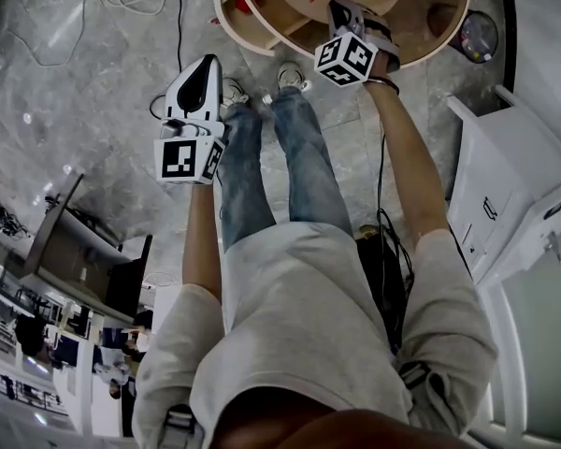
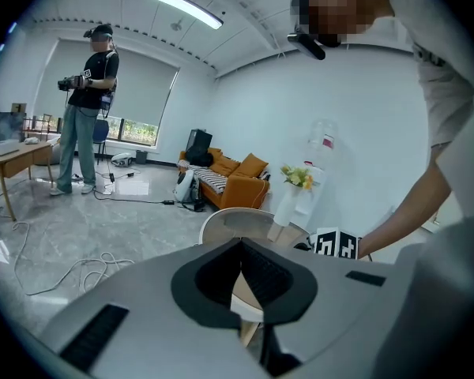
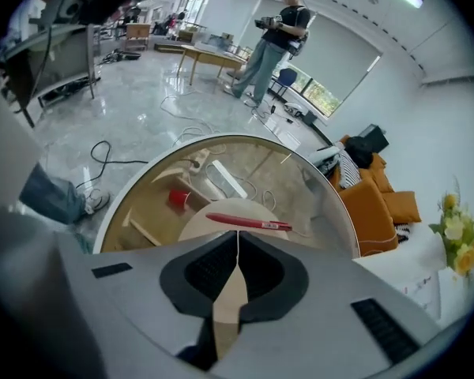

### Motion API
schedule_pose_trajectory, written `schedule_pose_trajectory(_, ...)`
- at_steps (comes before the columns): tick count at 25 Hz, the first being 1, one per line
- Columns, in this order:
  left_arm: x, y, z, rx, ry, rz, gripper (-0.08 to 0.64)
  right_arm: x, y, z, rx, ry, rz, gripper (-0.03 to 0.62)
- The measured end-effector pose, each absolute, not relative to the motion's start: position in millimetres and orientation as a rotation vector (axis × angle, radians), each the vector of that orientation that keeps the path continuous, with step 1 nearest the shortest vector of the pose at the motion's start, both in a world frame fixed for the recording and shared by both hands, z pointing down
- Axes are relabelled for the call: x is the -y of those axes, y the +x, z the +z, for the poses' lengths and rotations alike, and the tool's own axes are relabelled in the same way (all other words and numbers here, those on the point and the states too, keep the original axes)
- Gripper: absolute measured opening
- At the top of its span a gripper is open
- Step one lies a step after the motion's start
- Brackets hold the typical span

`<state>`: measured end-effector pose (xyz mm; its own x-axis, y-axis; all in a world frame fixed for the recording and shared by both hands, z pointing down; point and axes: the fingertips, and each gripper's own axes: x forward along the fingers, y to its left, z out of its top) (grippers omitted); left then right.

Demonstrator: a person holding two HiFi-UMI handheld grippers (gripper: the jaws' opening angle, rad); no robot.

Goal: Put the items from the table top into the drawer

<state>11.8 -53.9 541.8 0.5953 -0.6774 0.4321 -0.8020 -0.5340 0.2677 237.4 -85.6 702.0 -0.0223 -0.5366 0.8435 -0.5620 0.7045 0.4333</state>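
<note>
The red pen (image 3: 249, 222) lies on the round wooden top of the table (image 3: 191, 226), at the middle of the right gripper view and just above the tips of the right gripper (image 3: 238, 237); its long axis runs left to right across that frame, its clip end to the right, square across the line along which the jaws point; the jaws are pressed together with nothing between them, so they must open before they can span the barrel.

In the head view the pen shows at the top edge, up and left of the right gripper, which hangs over the table rim; the left gripper (image 1: 198, 82) stands well apart at centre left, over bare floor, its jaws also together and empty.

The right hand is plainly the nearer; a short reach up the frame should bring the pen between the jaws, and since it lies crosswise no roll of the wrist looks needed.
</note>
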Motion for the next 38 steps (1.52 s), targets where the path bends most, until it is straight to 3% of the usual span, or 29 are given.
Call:
schedule_pose_trajectory(3, 59.1, 6.0, 543.7, 1.201, 2.371, 0.386, 0.015, 92.6, 239.9, 714.3, 1.641, 0.771, -0.041, 0.032)
schedule_pose_trajectory(6, 64.0, 0.4, 545.2, 1.221, 2.355, 0.387, 0.015, 102.2, 243.4, 723.0, 1.609, 0.656, -0.117, 0.096)
schedule_pose_trajectory(17, 71.4, -8.1, 553.3, 1.244, 2.324, 0.394, 0.015, 132.1, 232.7, 739.4, 1.583, 0.376, -0.272, 0.199)
schedule_pose_trajectory(24, 76.6, -7.4, 554.2, 1.242, 2.323, 0.388, 0.015, 130.0, 228.8, 744.8, 1.591, 0.21, -0.28, 0.192)
schedule_pose_trajectory(27, 77.5, -3.2, 554.0, 1.237, 2.324, 0.383, 0.015, 125.4, 229.5, 747.0, 1.602, 0.168, -0.259, 0.13)
schedule_pose_trajectory(38, 73.4, -3.1, 551.9, 1.244, 2.322, 0.389, 0.015, 124.5, 230.1, 746.1, 1.601, 0.185, -0.276, 0.107)
